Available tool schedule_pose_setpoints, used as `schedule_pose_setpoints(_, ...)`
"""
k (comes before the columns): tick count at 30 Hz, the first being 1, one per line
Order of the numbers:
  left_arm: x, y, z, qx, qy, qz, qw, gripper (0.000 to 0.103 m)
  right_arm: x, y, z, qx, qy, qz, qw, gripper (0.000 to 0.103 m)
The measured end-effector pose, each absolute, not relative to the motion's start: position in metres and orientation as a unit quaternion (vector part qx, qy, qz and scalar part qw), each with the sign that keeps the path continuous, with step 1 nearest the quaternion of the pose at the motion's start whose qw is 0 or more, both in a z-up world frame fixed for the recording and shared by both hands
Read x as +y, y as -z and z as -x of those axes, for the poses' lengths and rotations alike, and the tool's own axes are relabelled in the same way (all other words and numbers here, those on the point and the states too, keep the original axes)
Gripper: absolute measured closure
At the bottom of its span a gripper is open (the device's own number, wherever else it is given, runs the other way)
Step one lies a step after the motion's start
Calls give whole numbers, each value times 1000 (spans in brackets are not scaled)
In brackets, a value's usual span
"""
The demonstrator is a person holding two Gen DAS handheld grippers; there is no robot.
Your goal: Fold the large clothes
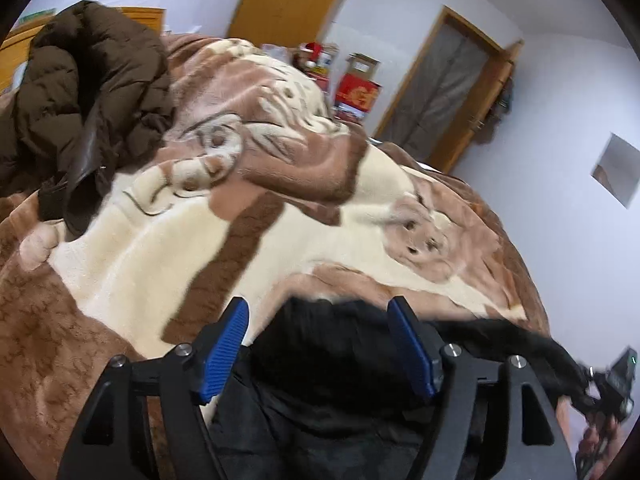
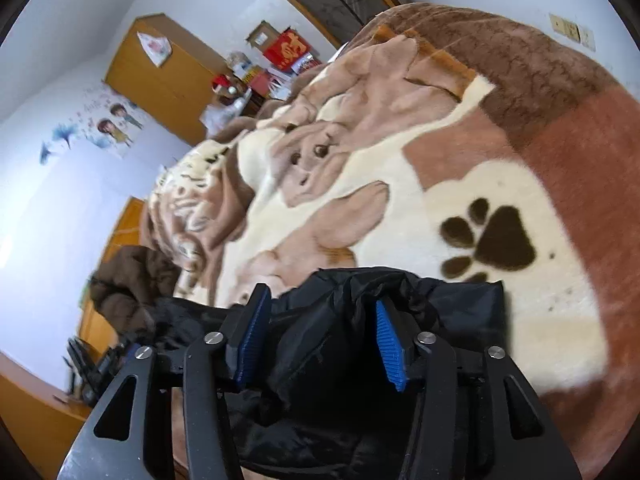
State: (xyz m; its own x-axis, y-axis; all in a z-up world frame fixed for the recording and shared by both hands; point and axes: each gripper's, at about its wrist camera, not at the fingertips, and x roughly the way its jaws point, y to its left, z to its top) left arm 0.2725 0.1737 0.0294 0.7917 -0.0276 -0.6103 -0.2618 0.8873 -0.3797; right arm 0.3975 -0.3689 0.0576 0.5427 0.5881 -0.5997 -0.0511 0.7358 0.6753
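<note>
A black garment (image 1: 332,356) lies bunched at the near edge of a bed covered by a brown and cream dog-print blanket (image 1: 168,264). My left gripper (image 1: 320,312) is open, its blue pads on either side of the black fabric. In the right wrist view my right gripper (image 2: 322,308) is also open and straddles a raised fold of the same black garment (image 2: 332,344). The right gripper shows in the left wrist view (image 1: 608,396) at the far right, near the garment's stretched end. The blanket (image 2: 400,184) fills the right wrist view.
A dark brown puffer jacket (image 1: 84,92) is heaped at the bed's far left; it also shows in the right wrist view (image 2: 132,280). Beyond the bed stand a wooden wardrobe (image 1: 280,4), red boxes (image 1: 356,94) and a door (image 1: 440,92). White walls surround the room.
</note>
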Motion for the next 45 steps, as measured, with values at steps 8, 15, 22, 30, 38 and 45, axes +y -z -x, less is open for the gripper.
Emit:
schedule_pose_setpoints(8,120,23,-276,380,-4,156,912,29,-361,-63,-381,396,-175,-255,865,41)
schedule_pose_setpoints(15,85,65,-289,410,-4,85,908,29,-294,0,-368,457,-180,-69,868,41)
schedule_pose_setpoints(22,97,54,-304,407,-20,80,910,30,-288,10,-392,458,-124,-14,880,41)
schedule_pose_setpoints(30,109,72,-368,416,-80,6,906,29,-260,21,-428,453,-132,38,881,41)
schedule_pose_setpoints(38,140,126,-380,424,-81,116,895,18,-277,78,-456,470,-100,10,877,41)
schedule_pose_setpoints(45,134,105,-381,434,-94,84,892,23,-276,65,-457,482,-84,20,872,41)
